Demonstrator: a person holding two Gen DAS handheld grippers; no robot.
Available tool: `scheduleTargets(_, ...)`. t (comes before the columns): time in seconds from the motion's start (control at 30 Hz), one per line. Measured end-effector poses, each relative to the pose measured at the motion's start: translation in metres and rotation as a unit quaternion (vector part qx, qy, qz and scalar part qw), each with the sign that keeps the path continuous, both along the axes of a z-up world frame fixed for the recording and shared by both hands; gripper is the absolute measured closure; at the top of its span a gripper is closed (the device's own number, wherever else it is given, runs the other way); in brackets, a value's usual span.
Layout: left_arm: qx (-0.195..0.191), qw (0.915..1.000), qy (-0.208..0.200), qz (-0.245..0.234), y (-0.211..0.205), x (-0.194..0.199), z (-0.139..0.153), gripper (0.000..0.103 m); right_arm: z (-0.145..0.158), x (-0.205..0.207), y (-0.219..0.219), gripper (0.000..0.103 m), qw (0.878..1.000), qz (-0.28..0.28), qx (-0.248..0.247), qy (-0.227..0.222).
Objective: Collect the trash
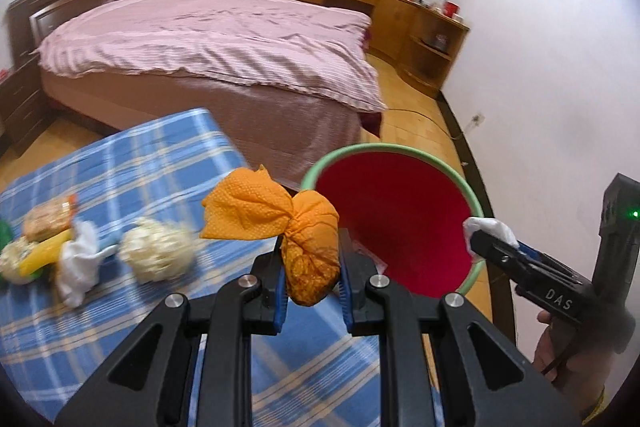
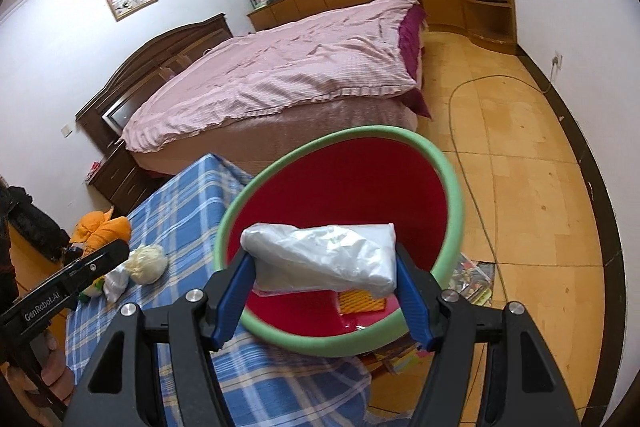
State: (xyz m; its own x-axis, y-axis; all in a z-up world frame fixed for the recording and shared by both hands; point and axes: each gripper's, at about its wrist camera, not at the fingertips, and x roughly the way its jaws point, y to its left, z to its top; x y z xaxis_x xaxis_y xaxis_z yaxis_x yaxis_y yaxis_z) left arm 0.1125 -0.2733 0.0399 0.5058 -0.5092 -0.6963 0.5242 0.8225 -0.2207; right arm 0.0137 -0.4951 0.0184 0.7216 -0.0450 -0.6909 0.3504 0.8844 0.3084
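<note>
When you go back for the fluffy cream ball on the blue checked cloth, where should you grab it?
Probably around the middle of the cream ball, coming down from above. It is round and soft-looking, so it should squash between the fingers. The side nearer the bin looks bare; a white wad crowds the other.

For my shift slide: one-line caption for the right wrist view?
Right gripper holds a white plastic packet above the green-rimmed red bin beside the blue plaid table.

The cloth (image 1: pixel 120 187) on the surface is blue plaid with cream stripes. The bin (image 2: pixel 400 195) is red inside with a pale green rim. One wad (image 1: pixel 308 247) is orange and dotted, the bag (image 2: pixel 324 255) white. The bed cover (image 1: pixel 208 35) is pink-striped.
</note>
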Motion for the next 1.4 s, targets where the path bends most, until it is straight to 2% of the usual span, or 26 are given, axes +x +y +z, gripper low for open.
scheduleTargets(0.2, -0.001, 0.9991, 0.015, -0.039, -0.035, 0.004, -0.019, 0.083, -0.009, 0.001, -0.010, 0.034, 1.000, -0.008, 0.004, 0.008)
scheduleTargets(0.43, 0.004, 0.9973, 0.030, -0.067, -0.056, 0.009, -0.040, 0.083, -0.013, 0.002, -0.020, 0.034, 1.000, -0.018, 0.004, 0.012)
scheduleTargets(0.47, 0.006, 0.9971, 0.032, -0.069, -0.059, 0.009, -0.042, 0.081, -0.014, 0.002, -0.022, 0.034, 1.000, -0.019, 0.004, 0.012)
scheduleTargets(0.5, 0.008, 0.9969, 0.035, -0.070, -0.060, 0.009, -0.044, 0.075, -0.014, 0.002, -0.023, 0.034, 1.000, -0.021, 0.004, 0.013)
scheduleTargets(0.6, 0.007, 0.9971, 0.039, -0.065, -0.060, 0.009, -0.045, 0.058, -0.016, 0.002, -0.026, 0.034, 1.000, -0.024, 0.005, 0.015)
scheduleTargets(1.1, 0.006, 0.9988, 0.044, -0.020, -0.031, 0.011, -0.041, 0.057, -0.019, 0.017, -0.020, 0.033, 1.000, -0.016, 0.002, 0.015)
scheduleTargets(1.23, 0.003, 0.9991, 0.042, -0.004, -0.018, 0.012, -0.037, 0.057, -0.019, 0.023, -0.015, 0.026, 1.000, -0.011, -0.002, 0.013)
scheduleTargets(1.4, -0.002, 0.9991, 0.040, 0.016, 0.000, 0.012, -0.032, 0.057, -0.015, 0.025, -0.007, 0.025, 1.000, -0.005, -0.002, 0.008)
